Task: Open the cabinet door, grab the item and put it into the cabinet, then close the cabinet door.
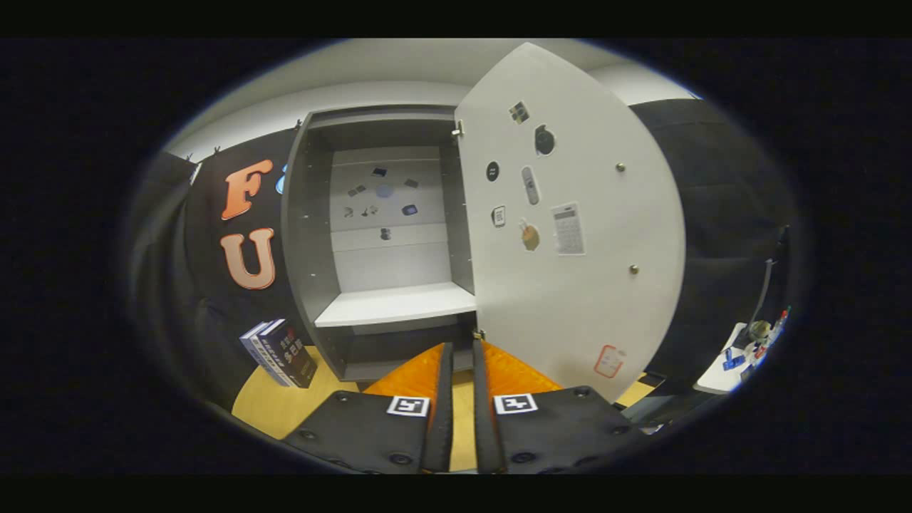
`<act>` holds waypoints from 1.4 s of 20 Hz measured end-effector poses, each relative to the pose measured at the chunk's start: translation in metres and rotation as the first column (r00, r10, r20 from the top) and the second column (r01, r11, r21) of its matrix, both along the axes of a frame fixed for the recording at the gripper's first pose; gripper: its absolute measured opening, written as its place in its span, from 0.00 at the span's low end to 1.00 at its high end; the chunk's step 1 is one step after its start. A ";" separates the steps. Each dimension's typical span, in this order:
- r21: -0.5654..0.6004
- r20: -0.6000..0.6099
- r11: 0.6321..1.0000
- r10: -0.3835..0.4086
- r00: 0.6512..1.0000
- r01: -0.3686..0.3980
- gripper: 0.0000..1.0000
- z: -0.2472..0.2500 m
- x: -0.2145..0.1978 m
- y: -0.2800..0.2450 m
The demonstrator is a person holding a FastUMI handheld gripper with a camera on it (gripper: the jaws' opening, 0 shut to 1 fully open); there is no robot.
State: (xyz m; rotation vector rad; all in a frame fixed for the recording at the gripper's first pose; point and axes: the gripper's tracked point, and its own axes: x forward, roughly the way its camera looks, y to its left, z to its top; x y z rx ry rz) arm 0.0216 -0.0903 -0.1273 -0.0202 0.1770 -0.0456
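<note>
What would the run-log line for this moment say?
door: swung open | cabinet shelf: bare | books: upright on table, left of cabinet | claw: fingers nearly together, holding nothing, aimed at cabinet base

One cabinet [370, 235]; one open door [570, 228]; two books [281, 353].

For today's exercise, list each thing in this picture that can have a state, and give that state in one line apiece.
cabinet door: swung wide open, stickers on its inner face.
cabinet: open, its white shelf bare.
books: standing upright on the wooden table, left of the cabinet, not yet inside.
gripper: fingers nearly together with a narrow gap, holding nothing, pointing at the cabinet's base.
</note>
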 end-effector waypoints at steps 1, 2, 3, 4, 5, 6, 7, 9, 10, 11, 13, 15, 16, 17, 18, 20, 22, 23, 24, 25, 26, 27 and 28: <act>-0.003 -0.004 1.000 0.010 1.000 -0.010 0.28 -0.009 0.007 0.004; -0.006 -0.009 1.000 0.021 1.000 -0.021 0.30 -0.018 0.014 0.009; -0.008 -0.024 0.999 0.031 0.999 -0.031 0.33 -0.029 0.020 0.012; -0.011 -0.035 0.999 0.045 0.998 -0.045 0.35 -0.041 0.029 0.018; -0.018 -0.049 0.999 0.050 0.998 -0.051 0.37 -0.054 0.035 0.021; -0.021 -0.067 0.998 0.060 0.996 -0.061 0.40 -0.067 0.040 0.024; -0.025 -0.087 0.997 0.066 0.994 -0.068 0.42 -0.083 0.048 0.026; -0.028 -0.135 0.997 0.062 0.989 -0.067 0.50 -0.114 0.058 0.025; -0.027 -0.158 0.997 0.062 0.986 -0.067 0.55 -0.126 0.060 0.025; -0.027 -0.175 0.997 0.064 0.983 -0.070 0.59 -0.138 0.064 0.024; -0.026 -0.210 0.998 0.058 0.976 -0.065 0.76 -0.165 0.072 0.021; -0.010 -0.239 0.998 0.062 0.969 -0.067 0.77 -0.187 0.079 0.022; -0.007 -0.251 0.998 0.064 0.966 -0.067 0.78 -0.197 0.081 0.021; -0.003 -0.262 0.997 0.071 0.962 -0.075 0.79 -0.205 0.083 0.022; -0.002 -0.271 0.997 0.080 0.959 -0.083 0.83 -0.213 0.086 0.024; -0.008 -0.296 0.995 0.093 0.951 -0.100 0.91 -0.232 0.091 0.026; -0.018 -0.331 0.994 0.098 0.938 -0.110 1.00 -0.251 0.095 0.026; -0.017 -0.350 0.993 0.102 0.931 -0.115 1.00 -0.261 0.096 0.026; -0.015 -0.365 0.993 0.107 0.925 -0.120 1.00 -0.270 0.098 0.027; -0.016 -0.379 0.992 0.108 0.919 -0.123 1.00 -0.280 0.100 0.027; -0.018 -0.393 0.992 0.108 0.913 -0.125 1.00 -0.287 0.101 0.026; -0.020 -0.406 0.992 0.108 0.907 -0.126 1.00 -0.295 0.102 0.025; -0.020 -0.420 0.992 0.107 0.901 -0.127 1.00 -0.302 0.104 0.025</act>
